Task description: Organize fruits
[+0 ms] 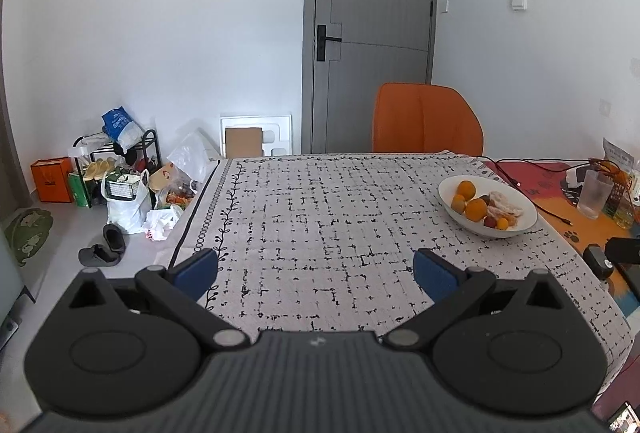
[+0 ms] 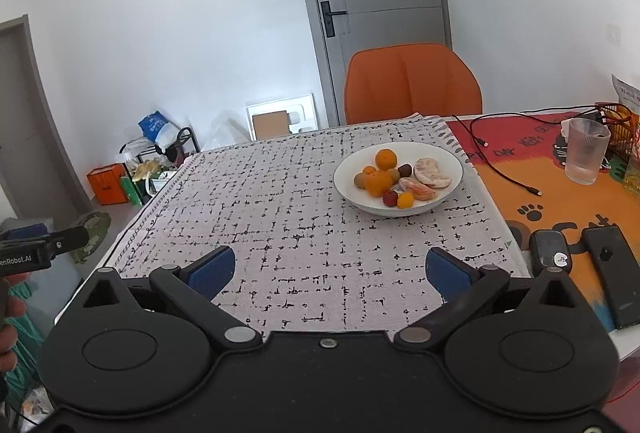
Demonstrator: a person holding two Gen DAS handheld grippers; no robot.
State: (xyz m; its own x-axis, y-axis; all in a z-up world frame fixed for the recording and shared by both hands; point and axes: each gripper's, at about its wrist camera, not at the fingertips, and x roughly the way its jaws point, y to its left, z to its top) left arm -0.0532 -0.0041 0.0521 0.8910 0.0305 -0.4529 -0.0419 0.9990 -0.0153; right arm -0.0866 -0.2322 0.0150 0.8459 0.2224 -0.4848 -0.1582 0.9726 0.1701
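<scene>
Hovering spread wide and empty, left gripper (image 1: 316,275) and right gripper (image 2: 330,271) face the fruit bowl (image 2: 452,157) at one o'clock, likely lining up a reach.

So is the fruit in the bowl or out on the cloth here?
In the bowl. The oranges, peeled segments and small fruits all sit inside the white bowl; none lies on the patterned tablecloth.

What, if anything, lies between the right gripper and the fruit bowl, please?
Nothing: in the right wrist view only bare patterned tablecloth separates the open right gripper from the fruit bowl.
</scene>
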